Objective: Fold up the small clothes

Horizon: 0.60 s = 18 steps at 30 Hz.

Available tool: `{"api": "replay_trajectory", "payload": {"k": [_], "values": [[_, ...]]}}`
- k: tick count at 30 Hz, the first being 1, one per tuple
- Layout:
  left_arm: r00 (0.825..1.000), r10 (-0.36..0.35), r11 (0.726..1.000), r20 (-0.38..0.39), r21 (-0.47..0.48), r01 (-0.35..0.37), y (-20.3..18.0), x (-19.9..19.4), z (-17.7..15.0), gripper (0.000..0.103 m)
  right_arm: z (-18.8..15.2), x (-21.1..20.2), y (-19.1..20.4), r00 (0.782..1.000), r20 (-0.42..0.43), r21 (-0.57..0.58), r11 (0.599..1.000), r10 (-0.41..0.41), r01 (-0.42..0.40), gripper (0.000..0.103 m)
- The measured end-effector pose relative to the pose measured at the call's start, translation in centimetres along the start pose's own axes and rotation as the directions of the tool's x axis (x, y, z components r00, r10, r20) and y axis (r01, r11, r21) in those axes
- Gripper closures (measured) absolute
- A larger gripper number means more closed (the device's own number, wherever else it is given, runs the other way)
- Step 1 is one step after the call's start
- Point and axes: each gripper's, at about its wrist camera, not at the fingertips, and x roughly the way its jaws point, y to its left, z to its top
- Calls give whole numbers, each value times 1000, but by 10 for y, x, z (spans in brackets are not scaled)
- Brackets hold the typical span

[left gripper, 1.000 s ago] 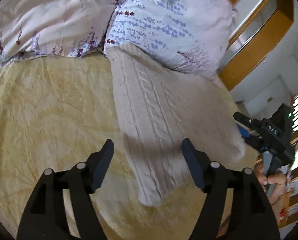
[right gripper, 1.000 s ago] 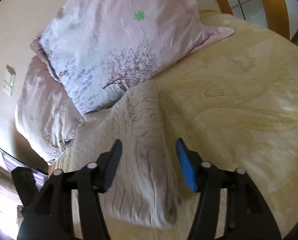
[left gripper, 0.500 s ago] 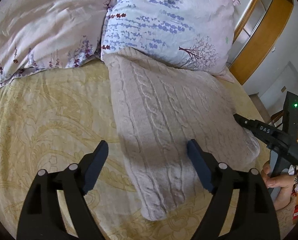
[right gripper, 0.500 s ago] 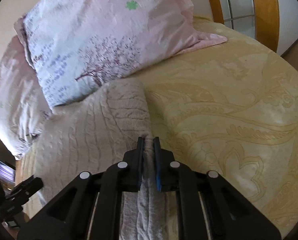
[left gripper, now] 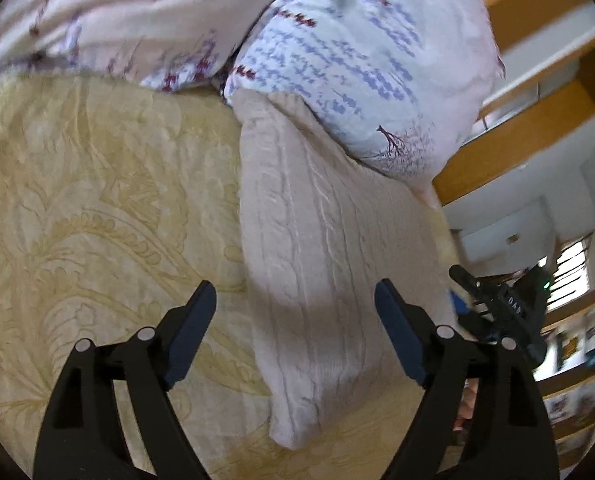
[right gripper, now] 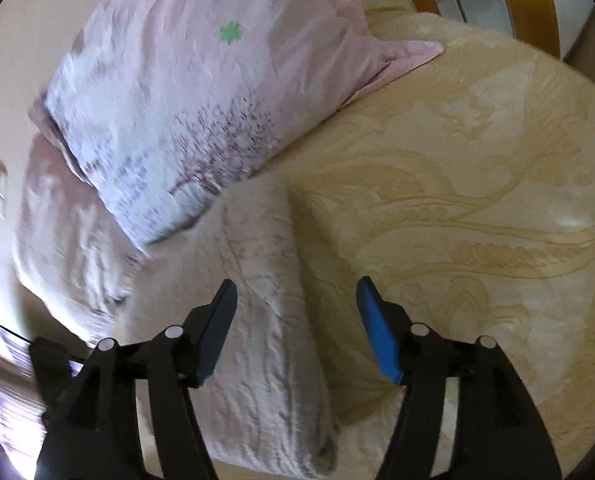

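We are finding the sweater (left gripper: pixel 321 240) lying folded on the bed (left gripper: pixel 97 200), its top touching the pillow (left gripper: pixel 357 60). Left gripper (left gripper: pixel 295 332) is standing spread; right gripper (right gripper: pixel 297 328) is opening (gripping nothing).

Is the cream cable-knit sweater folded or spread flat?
Folded: the sweater lies as a narrow, thick bundle with rounded doubled edges on the bedspread.

Both wrist views close, angled down over bed (left gripper: pixel 97 200); share sweater (left gripper: pixel 317 260), pillow (right gripper: pixel 185 92).
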Motion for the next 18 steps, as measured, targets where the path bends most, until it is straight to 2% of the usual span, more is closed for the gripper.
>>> {"api": "replay_trajectory", "payload": {"k": [3, 6, 11, 14, 18], "values": [[999, -33, 999, -29, -32, 32, 3, 10, 7, 22, 9, 11, -3, 996, -55, 42, 997, 73, -70, 38], [998, -34, 998, -43, -50, 32, 5, 20, 13, 22, 15, 25, -2, 992, -99, 49, 996, 77, -72, 38], [995, -92, 994, -42, -70, 89, 7, 34, 19, 24, 17, 46, 2, 980, -171, 34, 995, 103, -98, 38], [990, -129, 988, -51, -89, 124, 6, 42, 21, 30, 15, 55, 6, 968, -207, 22, 989, 145, -143, 39], [989, -141, 986, -37, -99, 136, 4, 48, 23, 35, 8, 59, 15, 963, -228, -32, 987, 146, -157, 47]]}}
